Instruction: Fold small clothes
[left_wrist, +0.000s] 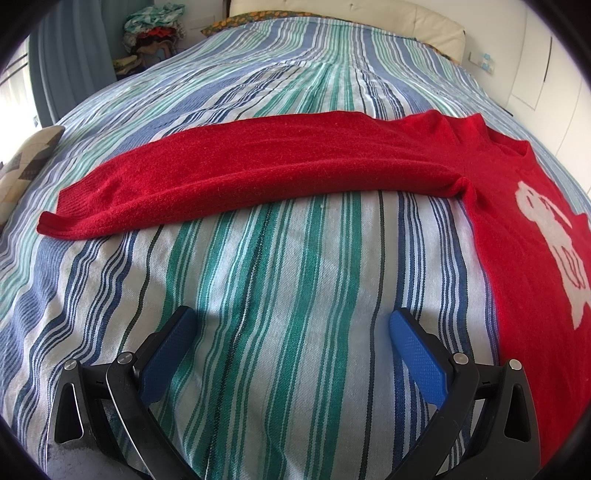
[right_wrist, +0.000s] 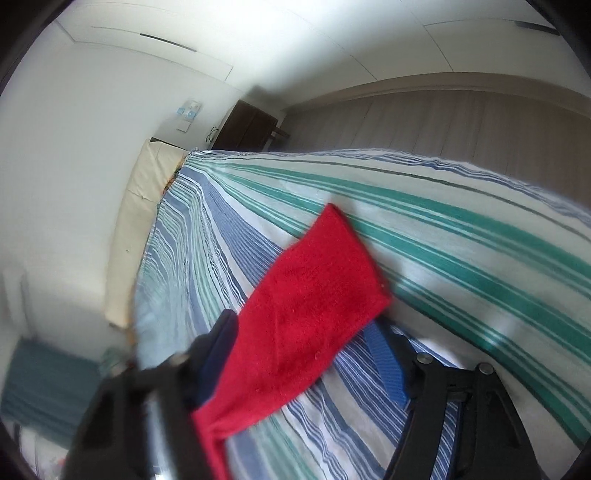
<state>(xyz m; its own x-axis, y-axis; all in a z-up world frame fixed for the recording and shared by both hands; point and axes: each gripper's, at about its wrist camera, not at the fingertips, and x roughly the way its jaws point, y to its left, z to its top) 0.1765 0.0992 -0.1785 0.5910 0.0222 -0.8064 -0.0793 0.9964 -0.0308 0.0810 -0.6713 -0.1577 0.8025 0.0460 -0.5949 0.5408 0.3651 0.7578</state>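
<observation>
A red sweater (left_wrist: 517, 240) with a white figure on its chest lies flat on the striped bedspread (left_wrist: 277, 277). One sleeve (left_wrist: 258, 166) stretches out to the left. My left gripper (left_wrist: 293, 314) hovers open over bare bedspread in front of that sleeve, with nothing between its blue pads (left_wrist: 166, 350). In the blurred right wrist view the other red sleeve (right_wrist: 310, 295) lies across my right gripper (right_wrist: 299, 323), cuff pointing away. The jaws stand wide apart, and the sleeve hides the tip of the right blue pad (right_wrist: 388, 369). I see no pad pressing on it.
A cream headboard (left_wrist: 406, 22) and white wall panels close the far side. A heap of clothes (left_wrist: 155, 29) sits at the back left, a patterned pillow (left_wrist: 22, 162) at the left edge. A dark bedside cabinet (right_wrist: 247, 125) stands beyond the bed's corner.
</observation>
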